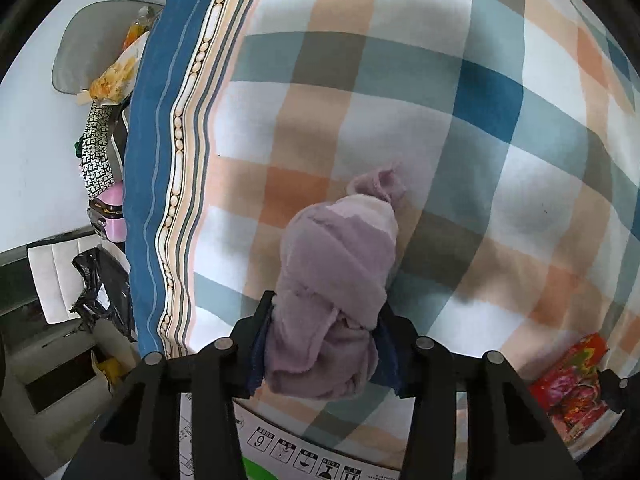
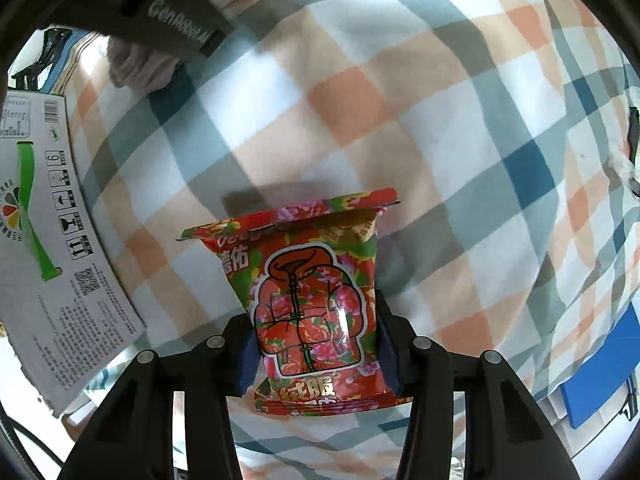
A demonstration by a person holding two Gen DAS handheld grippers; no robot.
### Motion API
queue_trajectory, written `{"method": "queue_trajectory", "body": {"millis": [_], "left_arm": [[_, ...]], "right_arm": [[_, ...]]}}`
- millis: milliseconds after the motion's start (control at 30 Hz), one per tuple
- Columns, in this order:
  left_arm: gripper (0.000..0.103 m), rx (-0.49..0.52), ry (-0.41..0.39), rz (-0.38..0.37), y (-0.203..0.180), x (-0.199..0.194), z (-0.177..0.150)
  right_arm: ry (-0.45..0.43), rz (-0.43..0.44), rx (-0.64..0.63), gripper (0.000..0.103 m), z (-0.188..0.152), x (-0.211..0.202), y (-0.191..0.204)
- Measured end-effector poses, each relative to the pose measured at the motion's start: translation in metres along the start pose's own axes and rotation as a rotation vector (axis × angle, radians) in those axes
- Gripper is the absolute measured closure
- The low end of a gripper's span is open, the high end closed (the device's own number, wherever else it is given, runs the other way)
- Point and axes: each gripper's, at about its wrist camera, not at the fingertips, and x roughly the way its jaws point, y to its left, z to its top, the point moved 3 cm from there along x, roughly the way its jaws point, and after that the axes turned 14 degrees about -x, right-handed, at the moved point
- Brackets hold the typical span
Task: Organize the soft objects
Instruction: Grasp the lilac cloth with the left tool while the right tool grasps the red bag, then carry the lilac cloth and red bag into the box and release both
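Purple towel bundle (image 1: 336, 288), rolled and knotted into a soft lump, sits clamped between the two fingers of the left gripper (image 1: 324, 344), above the checked bedsheet (image 1: 460, 128) and just forward of the printed cardboard box (image 1: 280, 454) at the bottom of the view. The right gripper (image 2: 316, 344) is closed on the red floral packet (image 2: 316, 292), a puffy sealed pouch that hangs over the same sheet with the box (image 2: 52, 248) well off to its left side. Both items appear to be in carry, probably headed for the box, though whether it is open at the top cannot be told from here. To do this well, the grip on the towel should stay deep in the roll, since loose folds may slip or unwind; the packet is slick film and could squirm out if tilted, so it is best kept level and released low. Beyond the sheet's blue striped border (image 1: 160, 160) lies clutter: a black bag (image 1: 100, 292), a pink case (image 1: 110, 216) and a snack pack (image 1: 116, 76). None blocks the path; the likelier trouble is the two grippers crowding each other near the box.
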Motion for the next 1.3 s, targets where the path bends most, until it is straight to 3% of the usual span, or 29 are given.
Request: {"method": "queue_trajectory", "body": {"millis": [300, 600, 800, 1067, 1300], "left_arm": [[0.071, -0.041, -0.060, 0.005, -0.004, -0.017, -0.008], [0.072, -0.196, -0.117, -0.077, 0.015, -0.046, -0.028], [0.072, -0.346, -0.142, -0.184, 0.034, -0.080, -0.047], [0.072, -0.580, -0.218, -0.321, 0.064, -0.140, -0.108], [0.072, -0.801, -0.305, -0.402, 0.116, -0.183, -0.196]], "right_arm": [[-0.009, 0.010, 0.005, 0.053, -0.007, 0.004, 0.000], [-0.071, 0.022, -0.004, 0.054, -0.021, -0.025, -0.023], [-0.124, 0.042, 0.006, 0.054, -0.032, -0.058, -0.028], [-0.222, 0.068, -0.045, 0.054, -0.044, -0.120, -0.018], [-0.310, 0.093, -0.169, 0.054, -0.054, -0.184, 0.014]]}}
